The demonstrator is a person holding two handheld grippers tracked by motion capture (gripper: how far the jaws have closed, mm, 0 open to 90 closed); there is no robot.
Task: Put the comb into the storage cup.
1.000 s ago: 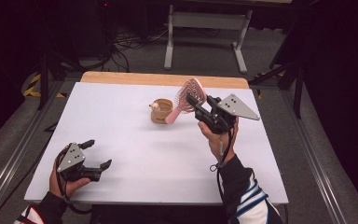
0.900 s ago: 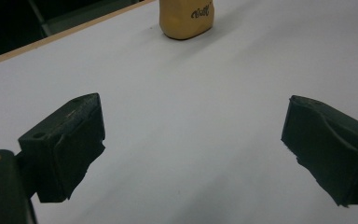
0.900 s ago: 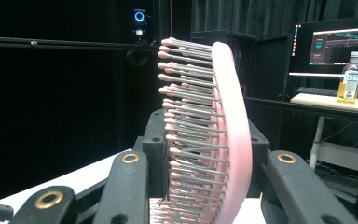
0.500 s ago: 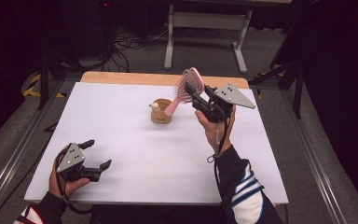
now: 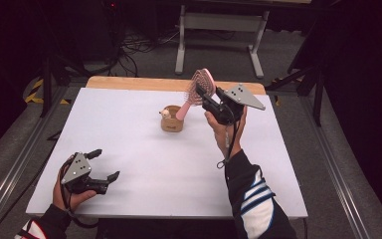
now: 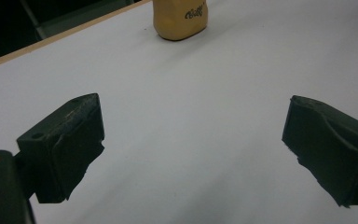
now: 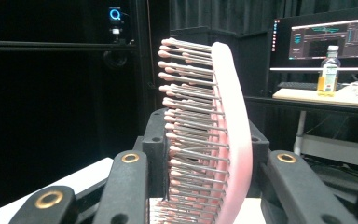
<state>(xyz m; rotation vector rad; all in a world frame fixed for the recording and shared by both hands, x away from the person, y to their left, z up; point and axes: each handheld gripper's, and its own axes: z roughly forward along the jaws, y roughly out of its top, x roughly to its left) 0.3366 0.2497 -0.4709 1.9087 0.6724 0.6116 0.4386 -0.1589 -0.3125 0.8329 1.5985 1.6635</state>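
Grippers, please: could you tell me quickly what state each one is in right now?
Left gripper: open, holding nothing.
Right gripper: closed on the pink hairbrush.

Open tabletop, one small obstacle

The white table (image 5: 144, 164) lies bare between the two grippers; a tan cup (image 5: 171, 119) stands near the far middle, with the pink hairbrush (image 5: 199, 87) slanting above it, its handle end at the cup.

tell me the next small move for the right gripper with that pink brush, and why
Probably lower it a little toward the tan cup. The right gripper is shut on the pink hairbrush by its bristled head, and the handle's end already sits at the cup's mouth. The left gripper rests open, apart from both.
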